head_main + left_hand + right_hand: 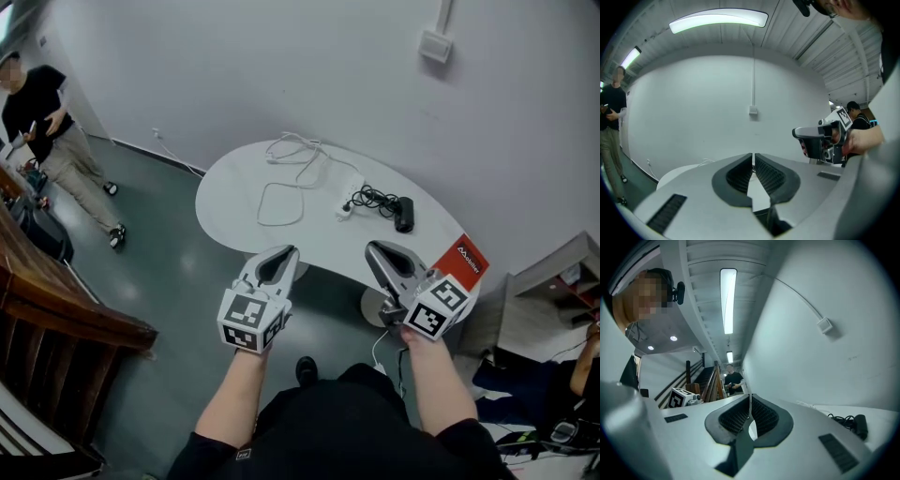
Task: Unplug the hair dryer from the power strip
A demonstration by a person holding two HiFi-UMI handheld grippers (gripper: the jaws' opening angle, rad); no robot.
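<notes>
Low in the centre of the head view, the left gripper and right gripper hang short of the white table, jaws pressed together on nothing. Right of centre on the table lies the black hair dryer, its coiled cord meeting the white power strip. A person stands at upper left.

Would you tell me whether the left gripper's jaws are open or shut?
Shut and empty: in the left gripper view, the left gripper has its jaws meeting along a thin seam, with nothing between them.
</notes>
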